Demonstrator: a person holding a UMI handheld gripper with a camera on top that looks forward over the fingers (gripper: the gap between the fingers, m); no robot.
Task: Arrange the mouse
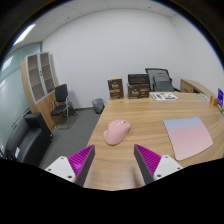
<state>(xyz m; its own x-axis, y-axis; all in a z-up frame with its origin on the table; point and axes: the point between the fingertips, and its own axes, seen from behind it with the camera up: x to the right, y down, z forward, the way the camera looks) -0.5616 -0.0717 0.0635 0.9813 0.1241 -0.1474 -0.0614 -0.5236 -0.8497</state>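
A pink computer mouse (117, 131) lies on the wooden table (140, 112), just ahead of my fingers and slightly left of the gap's middle. A pale pink-blue mouse mat (187, 137) lies to its right on the same table. My gripper (115, 160) is open and empty, held above the table's near edge. The two magenta pads (80, 158) stand wide apart, with bare wood between them.
At the table's far end stand brown boxes (116, 88), papers (163, 96) and a black office chair (158, 78). A glass-door cabinet (40, 78) and a chair (62, 100) stand at the left wall. A black seat (28, 140) is near the table's left edge.
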